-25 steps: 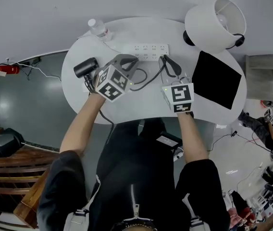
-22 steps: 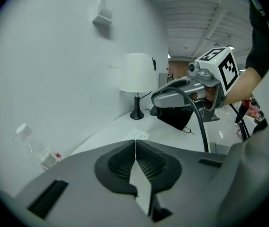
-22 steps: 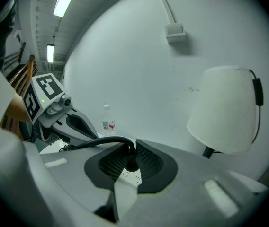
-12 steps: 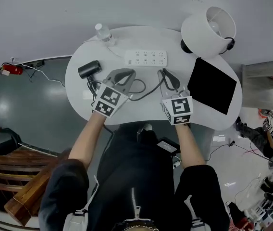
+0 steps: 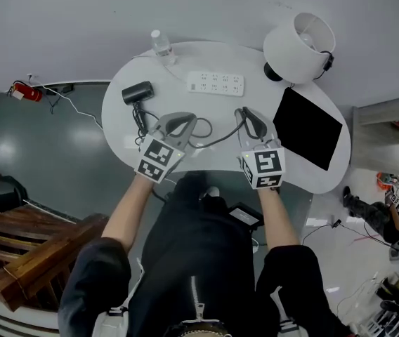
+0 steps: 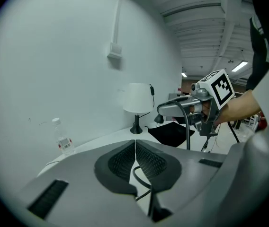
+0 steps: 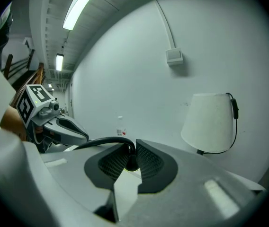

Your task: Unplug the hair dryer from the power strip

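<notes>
White table (image 5: pixel 119 128): power strip (image 5: pixel 216 83) far centre, hair dryer (image 5: pixel 138 92) far left. Right gripper (image 7: pixel 130 161) clamped on black cable (image 7: pixel 103 142), probably its plug end, clear of the strip. Left gripper (image 6: pixel 135 151) closed, pads touching.

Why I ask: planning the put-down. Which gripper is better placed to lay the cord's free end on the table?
Probably right. The right gripper is clamped on the cord near its end, away from the power strip; the left gripper is shut, with cord looping below its pads.
</notes>
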`<state>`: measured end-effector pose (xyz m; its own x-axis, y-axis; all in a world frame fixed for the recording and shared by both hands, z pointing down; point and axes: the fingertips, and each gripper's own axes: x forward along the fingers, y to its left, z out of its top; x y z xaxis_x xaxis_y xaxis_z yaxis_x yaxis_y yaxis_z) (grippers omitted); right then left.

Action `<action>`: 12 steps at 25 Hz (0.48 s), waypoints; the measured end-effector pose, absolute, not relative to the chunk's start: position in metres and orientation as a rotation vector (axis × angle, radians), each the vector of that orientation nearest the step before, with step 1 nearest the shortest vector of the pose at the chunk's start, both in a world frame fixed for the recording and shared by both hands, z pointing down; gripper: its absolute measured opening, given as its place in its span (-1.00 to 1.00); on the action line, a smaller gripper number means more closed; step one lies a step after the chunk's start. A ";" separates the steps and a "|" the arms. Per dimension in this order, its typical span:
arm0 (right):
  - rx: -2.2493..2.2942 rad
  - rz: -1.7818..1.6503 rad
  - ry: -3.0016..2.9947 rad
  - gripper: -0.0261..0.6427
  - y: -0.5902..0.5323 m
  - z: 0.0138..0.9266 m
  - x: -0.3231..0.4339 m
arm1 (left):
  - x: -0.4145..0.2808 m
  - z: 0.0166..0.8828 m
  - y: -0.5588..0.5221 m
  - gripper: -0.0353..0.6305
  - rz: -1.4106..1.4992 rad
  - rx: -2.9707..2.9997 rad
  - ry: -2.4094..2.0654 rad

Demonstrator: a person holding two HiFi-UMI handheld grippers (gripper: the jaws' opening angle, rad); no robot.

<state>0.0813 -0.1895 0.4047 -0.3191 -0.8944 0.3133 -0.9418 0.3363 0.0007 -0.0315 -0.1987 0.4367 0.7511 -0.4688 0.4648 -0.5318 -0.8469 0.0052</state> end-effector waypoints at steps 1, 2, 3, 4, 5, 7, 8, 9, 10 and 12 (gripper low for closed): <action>1.653 0.258 -2.351 -0.78 -0.184 0.401 0.080 | -0.034 0.434 -0.193 -0.85 0.686 2.811 -0.818; 1.653 0.251 -2.356 -0.78 -0.179 0.399 0.079 | -0.035 0.432 -0.189 -0.85 0.681 2.812 -0.827; 1.651 0.243 -2.359 -0.78 -0.175 0.397 0.078 | -0.036 0.430 -0.184 -0.85 0.676 2.813 -0.836; 1.648 0.232 -2.362 -0.78 -0.170 0.395 0.078 | -0.037 0.428 -0.180 -0.85 0.670 2.814 -0.845; 1.645 0.220 -2.367 -0.78 -0.165 0.393 0.077 | -0.037 0.425 -0.177 -0.85 0.663 2.817 -0.854; 1.643 0.194 -2.380 -0.78 -0.156 0.385 0.076 | -0.037 0.419 -0.170 -0.85 0.644 2.824 -0.873; 1.641 0.184 -2.388 -0.78 -0.150 0.380 0.074 | -0.038 0.416 -0.167 -0.85 0.634 2.826 -0.878; 1.639 0.174 -2.394 -0.78 -0.144 0.375 0.072 | -0.039 0.412 -0.162 -0.85 0.625 2.827 -0.882; 1.633 0.161 -2.395 -0.78 -0.139 0.372 0.070 | -0.040 0.409 -0.158 -0.85 0.616 2.826 -0.884; 1.614 0.119 -2.388 -0.78 -0.129 0.369 0.065 | -0.042 0.405 -0.151 -0.85 0.597 2.824 -0.887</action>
